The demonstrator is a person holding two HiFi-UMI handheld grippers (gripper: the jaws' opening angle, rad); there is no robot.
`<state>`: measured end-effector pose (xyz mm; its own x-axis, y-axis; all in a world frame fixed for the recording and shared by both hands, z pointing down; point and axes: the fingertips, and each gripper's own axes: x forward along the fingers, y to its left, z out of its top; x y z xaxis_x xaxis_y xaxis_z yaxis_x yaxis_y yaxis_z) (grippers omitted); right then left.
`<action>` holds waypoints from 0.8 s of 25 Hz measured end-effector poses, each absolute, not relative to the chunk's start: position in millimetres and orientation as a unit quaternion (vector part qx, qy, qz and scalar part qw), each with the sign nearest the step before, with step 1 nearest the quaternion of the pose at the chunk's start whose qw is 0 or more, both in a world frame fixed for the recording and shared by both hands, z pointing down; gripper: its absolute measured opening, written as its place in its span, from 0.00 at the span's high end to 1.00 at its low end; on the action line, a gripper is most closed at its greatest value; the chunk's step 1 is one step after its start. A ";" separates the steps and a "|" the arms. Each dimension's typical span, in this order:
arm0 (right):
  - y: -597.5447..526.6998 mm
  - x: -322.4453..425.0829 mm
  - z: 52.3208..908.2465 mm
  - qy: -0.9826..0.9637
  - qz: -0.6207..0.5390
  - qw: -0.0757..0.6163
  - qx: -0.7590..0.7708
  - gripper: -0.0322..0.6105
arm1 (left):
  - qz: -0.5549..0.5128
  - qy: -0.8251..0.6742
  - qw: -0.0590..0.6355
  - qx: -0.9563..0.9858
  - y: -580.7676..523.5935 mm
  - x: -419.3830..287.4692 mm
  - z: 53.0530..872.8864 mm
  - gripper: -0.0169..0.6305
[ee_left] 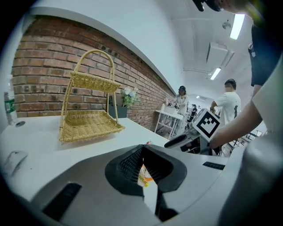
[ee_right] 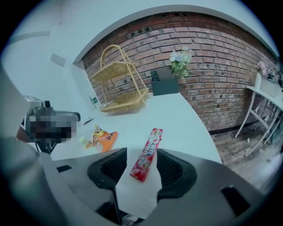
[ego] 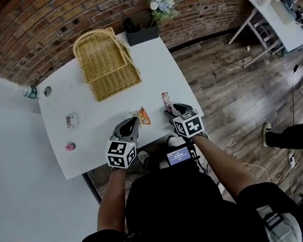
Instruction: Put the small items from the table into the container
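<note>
Left hand-held gripper (ego: 134,121) clenches one orange packet (ego: 143,116); right (ego: 173,110), released, straddles one candy stick (ee_right: 149,148).

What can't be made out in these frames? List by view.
- Left gripper view: the orange packet is mostly hidden inside the shut left tongs; only a sliver shows.
- Head view: the pink item and the white wrapped item are too small to identify.
- Head view: on the basket, the top tier covers part of the lower tier.
- Right gripper view: the candy bar print is too blurred to read.
</note>
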<state>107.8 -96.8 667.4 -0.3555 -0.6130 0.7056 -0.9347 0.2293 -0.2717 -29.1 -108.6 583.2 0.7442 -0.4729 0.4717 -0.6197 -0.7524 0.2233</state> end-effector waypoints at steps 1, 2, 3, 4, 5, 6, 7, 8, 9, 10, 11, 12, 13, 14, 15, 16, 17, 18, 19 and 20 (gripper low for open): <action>-96.6 108.2 670.8 -0.745 0.344 0.239 0.519 0.64 | 0.197 -0.300 0.187 0.914 -107.9 -31.3 583.1 0.96; -96.5 108.5 673.4 -0.742 0.344 0.243 0.522 0.64 | 0.198 -0.302 0.188 0.913 -106.7 -33.4 582.7 0.96; -96.4 108.7 675.2 -0.739 0.345 0.246 0.524 0.64 | 0.199 -0.304 0.189 0.912 -105.3 -35.3 582.5 0.96; -96.3 108.3 676.7 -0.736 0.345 0.248 0.527 0.64 | 0.200 -0.305 0.190 0.911 -103.9 -37.2 582.7 0.96; -96.8 107.4 678.2 -0.734 0.344 0.250 0.530 0.64 | 0.201 -0.306 0.191 0.911 -103.1 -39.0 583.6 0.96; -97.7 106.2 679.8 -0.732 0.342 0.253 0.533 0.64 | 0.202 -0.307 0.192 0.910 -103.0 -40.5 584.7 0.96; -98.6 105.1 681.5 -0.729 0.339 0.257 0.536 0.64 | 0.203 -0.307 0.193 0.909 -103.2 -41.7 585.8 0.96; -99.0 104.1 683.6 -0.726 0.336 0.262 0.540 0.64 | 0.204 -0.307 0.194 0.909 -103.1 -42.7 586.7 0.96; -98.8 103.5 685.8 -0.722 0.332 0.268 0.544 0.64 | 0.205 -0.307 0.194 0.909 -102.6 -43.8 587.4 0.96; -98.1 103.0 687.5 -0.718 0.328 0.275 0.549 0.64 | 0.205 -0.307 0.194 0.909 -102.0 -44.7 587.7 0.96; -97.3 102.7 688.3 -0.715 0.322 0.281 0.553 0.64 | 0.205 -0.308 0.194 0.909 -101.4 -45.5 587.7 0.96; -96.7 102.4 688.2 -0.713 0.317 0.286 0.556 0.64 | 0.204 -0.308 0.194 0.909 -101.0 -45.9 587.5 0.96; -96.5 102.5 688.0 -0.712 0.312 0.290 0.559 0.64 | 0.204 -0.308 0.194 0.909 -100.7 -46.1 587.2 0.96; -96.7 103.2 688.7 -0.710 0.309 0.291 0.562 0.65 | 0.204 -0.308 0.194 0.909 -100.5 -46.6 586.9 0.96; -96.9 104.3 689.7 -0.709 0.307 0.290 0.565 0.67 | 0.204 -0.309 0.194 0.909 -100.2 -47.3 586.7 0.96; -97.1 105.4 690.2 -0.708 0.308 0.289 0.566 0.69 | 0.204 -0.310 0.194 0.908 -99.9 -47.9 586.7 0.96; -97.3 106.8 690.2 -0.707 0.308 0.288 0.567 0.70 | 0.204 -0.310 0.193 0.908 -99.6 -48.3 586.7 0.96; -97.3 108.5 689.9 -0.707 0.310 0.287 0.567 0.71 | 0.204 -0.311 0.193 0.908 -99.0 -48.4 586.3 0.96; -96.8 110.3 689.2 -0.708 0.314 0.285 0.565 0.73 | 0.204 -0.311 0.193 0.908 -98.3 -48.1 585.5 0.96; -95.9 111.7 688.3 -0.708 0.319 0.282 0.563 0.74 | 0.203 -0.311 0.192 0.908 -97.7 -47.5 584.4 0.96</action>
